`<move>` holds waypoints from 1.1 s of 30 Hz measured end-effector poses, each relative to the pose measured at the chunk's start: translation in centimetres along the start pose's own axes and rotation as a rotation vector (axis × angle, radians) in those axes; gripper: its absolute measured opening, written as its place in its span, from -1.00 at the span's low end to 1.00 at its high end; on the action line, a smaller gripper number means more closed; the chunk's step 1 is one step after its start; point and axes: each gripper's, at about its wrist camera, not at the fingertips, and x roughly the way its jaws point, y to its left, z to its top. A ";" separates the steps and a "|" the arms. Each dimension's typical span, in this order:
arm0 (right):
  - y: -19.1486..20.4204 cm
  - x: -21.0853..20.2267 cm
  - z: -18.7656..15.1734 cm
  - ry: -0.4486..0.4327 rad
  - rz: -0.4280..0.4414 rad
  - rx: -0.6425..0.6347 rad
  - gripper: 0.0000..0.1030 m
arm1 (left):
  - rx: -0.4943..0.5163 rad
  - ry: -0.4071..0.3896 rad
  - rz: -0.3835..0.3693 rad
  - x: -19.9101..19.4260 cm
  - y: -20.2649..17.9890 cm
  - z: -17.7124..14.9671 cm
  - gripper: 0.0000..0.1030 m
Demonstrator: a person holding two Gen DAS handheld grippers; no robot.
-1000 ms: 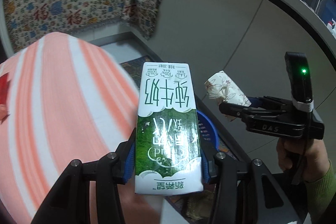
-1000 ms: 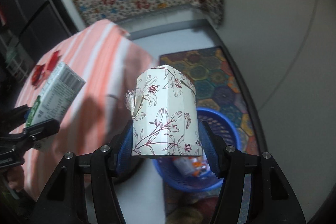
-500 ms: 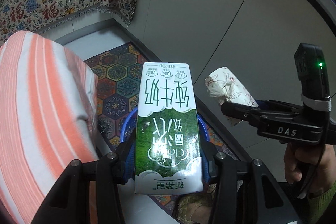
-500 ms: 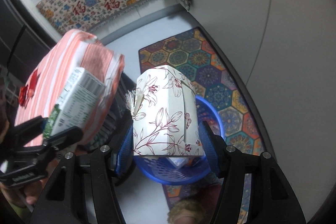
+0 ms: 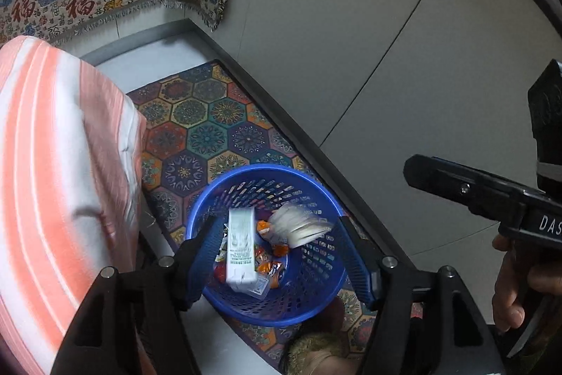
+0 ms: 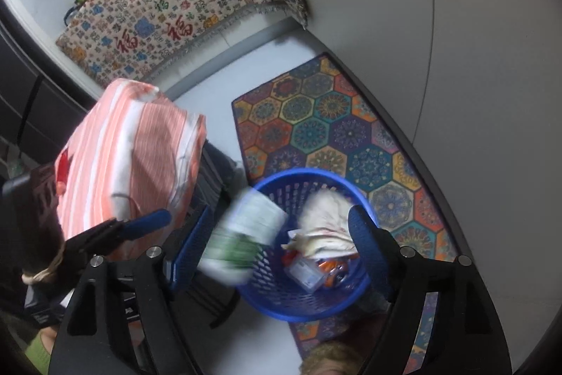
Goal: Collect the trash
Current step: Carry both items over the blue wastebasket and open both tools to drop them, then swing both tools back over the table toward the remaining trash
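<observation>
A blue plastic basket [image 5: 318, 299] stands on the floor below both grippers; it also shows in the right wrist view [image 6: 281, 304]. My left gripper [image 5: 277, 252] is open and empty above it. The green and white milk carton [image 5: 240, 250] is blurred, falling into the basket; it also shows in the right wrist view [image 6: 246, 236]. The floral paper pack [image 5: 298, 224] is blurred too, dropping in beside it, and shows in the right wrist view [image 6: 325, 227]. My right gripper [image 6: 281, 248] is open and empty over the basket. Wrappers lie at the basket's bottom.
A table with an orange and white striped cloth [image 5: 52, 164] stands left of the basket. A colourful hexagon-pattern mat [image 5: 210, 129] lies under the basket. A grey wall [image 5: 386, 41] runs along the right. A patterned cloth [image 6: 168, 13] hangs at the back.
Both grippers opened over the basket. The milk carton left my left gripper and the floral pack left my right gripper; both are dropping into the basket.
</observation>
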 end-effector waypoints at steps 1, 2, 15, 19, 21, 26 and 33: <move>0.2 -0.2 0.0 -0.008 -0.007 -0.010 0.57 | 0.001 -0.008 0.002 -0.5 0.1 -0.2 0.31; 0.3 -0.3 0.1 -0.016 -0.015 -0.021 0.58 | 0.001 -0.019 0.006 -1.2 0.1 -0.3 0.31; 10.8 -0.4 -1.7 -0.107 -0.074 -0.305 0.74 | -0.017 -0.155 0.184 -15.5 7.7 -9.1 0.31; 18.3 1.0 -4.1 -0.102 0.018 -0.442 0.74 | -0.108 -0.180 0.303 -19.4 13.6 -13.3 0.31; 22.2 1.8 -5.6 -0.090 0.069 -0.524 0.74 | -0.166 -0.189 0.358 -21.4 17.0 -15.2 0.31; 32.6 4.7 -11.0 -0.022 0.191 -0.748 0.76 | -0.278 -0.208 0.477 -25.5 25.4 -17.7 0.31; 38.9 8.4 -15.3 0.053 0.215 -0.894 0.76 | -0.284 -0.178 0.458 -25.5 35.4 -16.1 0.34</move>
